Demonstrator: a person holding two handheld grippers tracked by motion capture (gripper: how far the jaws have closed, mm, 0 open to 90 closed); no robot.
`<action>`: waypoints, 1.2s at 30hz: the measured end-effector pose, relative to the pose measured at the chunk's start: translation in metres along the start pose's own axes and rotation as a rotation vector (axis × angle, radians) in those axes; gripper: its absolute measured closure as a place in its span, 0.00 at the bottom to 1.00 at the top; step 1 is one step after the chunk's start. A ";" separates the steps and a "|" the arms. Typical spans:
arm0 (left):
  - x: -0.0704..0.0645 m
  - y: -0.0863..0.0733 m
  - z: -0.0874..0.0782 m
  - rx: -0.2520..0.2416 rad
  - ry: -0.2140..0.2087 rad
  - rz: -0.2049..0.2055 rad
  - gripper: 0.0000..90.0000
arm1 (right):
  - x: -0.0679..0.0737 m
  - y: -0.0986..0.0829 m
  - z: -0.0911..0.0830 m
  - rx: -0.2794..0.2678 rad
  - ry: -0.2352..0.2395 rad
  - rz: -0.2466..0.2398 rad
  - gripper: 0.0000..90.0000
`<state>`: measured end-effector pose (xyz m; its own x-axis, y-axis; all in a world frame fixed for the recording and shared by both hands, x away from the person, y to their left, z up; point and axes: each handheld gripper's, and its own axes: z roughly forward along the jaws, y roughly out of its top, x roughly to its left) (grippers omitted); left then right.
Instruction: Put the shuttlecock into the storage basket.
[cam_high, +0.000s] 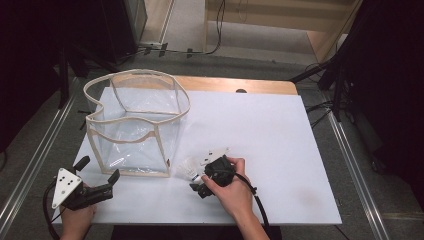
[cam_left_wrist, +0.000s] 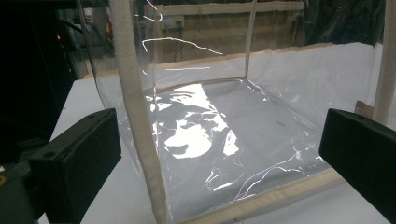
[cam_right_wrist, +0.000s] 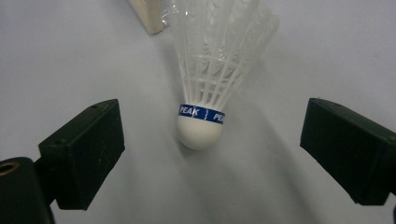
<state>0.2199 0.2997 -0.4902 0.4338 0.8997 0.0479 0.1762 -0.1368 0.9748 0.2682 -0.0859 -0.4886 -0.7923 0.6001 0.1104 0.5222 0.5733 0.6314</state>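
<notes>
One white feather shuttlecock with a rounded white cork and a blue band printed PEAK (cam_right_wrist: 201, 116) lies on its side on the white table top (cam_high: 260, 130). In the high view it (cam_high: 190, 170) sits near the front of the table, just right of the near right corner of the bag. Its long axis runs roughly from near right to far left, cork toward the right gripper and the feather skirt flaring away toward the bag.

The right gripper (cam_high: 200, 186), held in the person's right hand (cam_high: 231, 190), is low over the table just behind the cork. In the right gripper view its two black jaws stand wide apart, one on each side of the cork, with clear table showing between each jaw and the shuttlecock. They touch nothing and hold nothing.

One clear plastic bag with cream fabric edging, open at the top (cam_high: 135, 125), stands upright on the left half of the table. The left gripper (cam_high: 97, 167), in the person's left hand (cam_high: 75, 217) at the near left corner of the table, points at the bag's near side. In the left gripper view its jaws are also spread wide and empty, framing a cream corner seam and the clear wall of the bag (cam_left_wrist: 140, 130), close to it; whether either jaw touches the plastic I cannot tell.
</notes>
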 end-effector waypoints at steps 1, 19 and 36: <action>0.000 0.000 0.000 0.000 0.000 0.000 0.00 | 0.000 0.000 0.000 0.000 0.000 0.000 0.05; 0.000 0.000 0.000 0.003 0.000 0.002 0.00 | 0.004 -0.001 0.012 0.046 -0.039 0.035 0.53; 0.000 0.000 0.000 0.003 0.001 0.004 0.00 | 0.003 -0.001 0.010 0.041 -0.026 0.031 0.70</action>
<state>0.2199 0.2993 -0.4902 0.4338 0.8995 0.0516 0.1776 -0.1415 0.9739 0.2684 -0.0795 -0.4969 -0.7673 0.6318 0.1095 0.5596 0.5763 0.5956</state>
